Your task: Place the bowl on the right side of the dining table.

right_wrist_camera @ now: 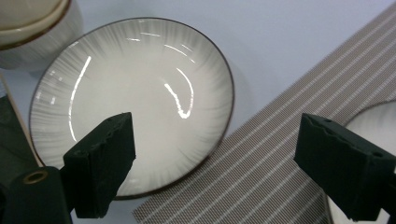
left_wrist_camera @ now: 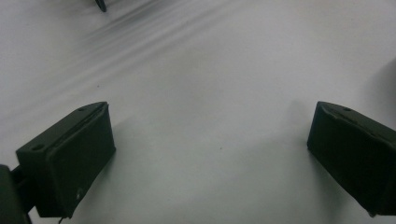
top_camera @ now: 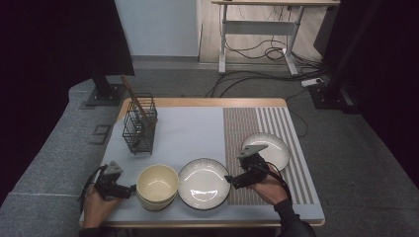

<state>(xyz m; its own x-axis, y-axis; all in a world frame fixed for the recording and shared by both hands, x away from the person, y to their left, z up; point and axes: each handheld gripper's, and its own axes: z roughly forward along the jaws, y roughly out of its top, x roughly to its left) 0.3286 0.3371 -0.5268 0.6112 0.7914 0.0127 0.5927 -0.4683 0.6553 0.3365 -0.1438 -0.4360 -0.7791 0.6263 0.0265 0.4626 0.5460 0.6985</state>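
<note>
Overhead, both released claws (top_camera: 231, 180) (top_camera: 132, 189) hover clear, right near the big plate's (top_camera: 203, 183) rim.

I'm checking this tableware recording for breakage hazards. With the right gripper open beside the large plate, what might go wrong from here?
The large plate lies flat and glossy; the right gripper, open with nothing between its jaws, might slip off the thin rim or push the plate sideways.

That plate sits close beside the stacked bowls, so a shove could knock them together.

The small plate lies partly under the right hand and could be bumped.
</note>
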